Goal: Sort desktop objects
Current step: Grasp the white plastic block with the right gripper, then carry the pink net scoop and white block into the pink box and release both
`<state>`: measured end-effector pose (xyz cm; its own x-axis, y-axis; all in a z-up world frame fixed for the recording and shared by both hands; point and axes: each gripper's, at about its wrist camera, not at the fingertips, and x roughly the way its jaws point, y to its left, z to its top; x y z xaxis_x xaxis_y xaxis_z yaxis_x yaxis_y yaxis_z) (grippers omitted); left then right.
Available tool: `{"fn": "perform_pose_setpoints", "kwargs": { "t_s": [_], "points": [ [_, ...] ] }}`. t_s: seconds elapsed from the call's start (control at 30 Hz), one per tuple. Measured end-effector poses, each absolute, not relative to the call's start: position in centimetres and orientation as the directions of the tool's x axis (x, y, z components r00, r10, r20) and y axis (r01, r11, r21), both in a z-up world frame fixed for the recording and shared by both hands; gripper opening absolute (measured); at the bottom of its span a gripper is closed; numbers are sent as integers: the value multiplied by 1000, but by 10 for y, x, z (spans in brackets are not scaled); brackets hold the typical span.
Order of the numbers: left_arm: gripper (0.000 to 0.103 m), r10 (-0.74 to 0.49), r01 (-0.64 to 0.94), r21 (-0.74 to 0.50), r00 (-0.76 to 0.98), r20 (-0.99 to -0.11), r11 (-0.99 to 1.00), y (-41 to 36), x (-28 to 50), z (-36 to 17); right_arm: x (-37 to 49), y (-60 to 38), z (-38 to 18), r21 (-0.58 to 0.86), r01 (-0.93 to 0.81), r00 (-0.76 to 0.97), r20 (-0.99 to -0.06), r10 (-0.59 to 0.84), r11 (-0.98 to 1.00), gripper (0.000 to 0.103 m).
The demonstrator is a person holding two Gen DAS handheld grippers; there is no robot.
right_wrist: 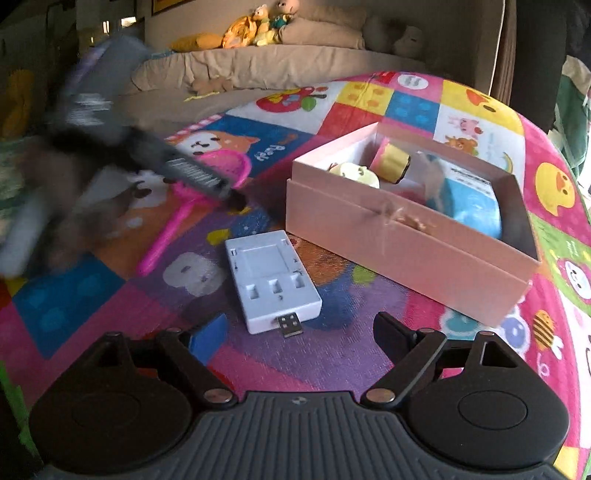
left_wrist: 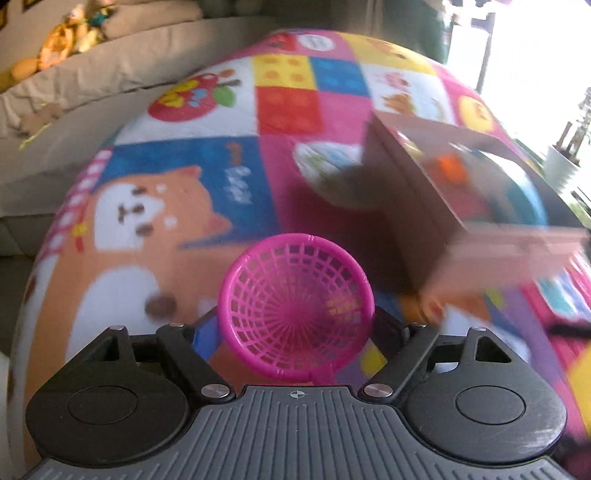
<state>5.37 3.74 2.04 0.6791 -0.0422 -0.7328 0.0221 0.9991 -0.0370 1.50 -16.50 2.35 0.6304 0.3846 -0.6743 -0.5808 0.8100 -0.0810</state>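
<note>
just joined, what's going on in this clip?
A person with tongs in each hand is sorting small items on a colourful play mat into a pink box, which already holds a few things. The left tongs are around a pink toy strainer; whether they grip it is unclear. The right tongs are open, over a white charger lying on the mat.

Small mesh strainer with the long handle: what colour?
Bright pink plastic strainer; clearest in the left wrist view.

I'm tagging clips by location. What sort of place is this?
Probably a home living room or play area: a cartoon-print play mat underneath, a beige sofa behind it, and stuffed toys piled on the sofa.
</note>
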Motion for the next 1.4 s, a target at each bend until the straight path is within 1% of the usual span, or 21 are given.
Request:
{"fn": "perform_pose_setpoints", "kwargs": {
  "t_s": [0.1,0.17,0.23,0.3,0.33,0.4,0.53,0.6,0.7,0.9,1.0,1.03,1.07,1.1,1.2,1.27,1.33,1.4],
  "points": [
    [87,-52,39,-34,675,-736,999,34,32,22,20,-170,23,-187,-514,707,-645,289,837,87],
    [90,-43,48,-14,682,-730,999,31,21,21,26,-180,26,-207,-446,739,-634,228,871,87],
    [93,-25,54,16,690,-724,998,27,15,19,32,-191,32,-142,-424,729,-640,243,894,87],
    [94,-15,59,37,691,-723,998,23,11,16,35,-196,37,-32,-417,694,-656,296,908,90],
    [95,-16,61,36,690,-724,997,23,11,15,37,-195,36,16,-410,680,-661,317,912,94],
    [95,-19,62,33,691,-723,998,23,10,14,41,-186,33,79,-389,658,-674,337,918,95],
    [96,-19,71,40,689,-725,997,25,6,15,53,-158,28,117,-348,648,-687,328,930,95],
    [97,-17,74,47,690,-724,996,26,3,14,62,-145,26,141,-328,625,-708,327,934,95],
    [98,-22,72,38,691,-723,997,28,0,15,69,-133,22,110,-302,625,-728,283,947,94],
    [99,-18,40,12,689,-725,999,28,10,16,59,-147,26,79,-320,635,-722,275,944,93],
    [99,-4,26,20,699,-715,999,23,16,15,50,-162,33,74,-346,628,-723,290,935,93],
    [97,-6,27,19,702,-712,999,23,18,15,46,-168,35,72,-356,627,-720,296,932,93],
    [94,-2,24,20,706,-708,1000,22,19,16,41,-173,38,70,-373,624,-719,306,925,93],
    [85,-1,25,24,707,-707,999,22,19,17,37,-178,42,73,-389,620,-717,319,918,93],
    [85,-26,51,15,711,-703,999,22,18,24,25,-200,60,96,-419,622,-694,363,903,93],
    [85,-46,81,20,736,-676,997,18,16,41,21,-217,83,92,-410,665,-651,366,908,93],
    [85,-98,123,-2,778,-620,992,16,19,74,17,-235,115,80,-389,734,-575,362,918,93],
    [85,-146,156,-27,832,-535,987,13,27,116,15,-254,152,73,-357,805,-482,347,931,93]
  ]
}}
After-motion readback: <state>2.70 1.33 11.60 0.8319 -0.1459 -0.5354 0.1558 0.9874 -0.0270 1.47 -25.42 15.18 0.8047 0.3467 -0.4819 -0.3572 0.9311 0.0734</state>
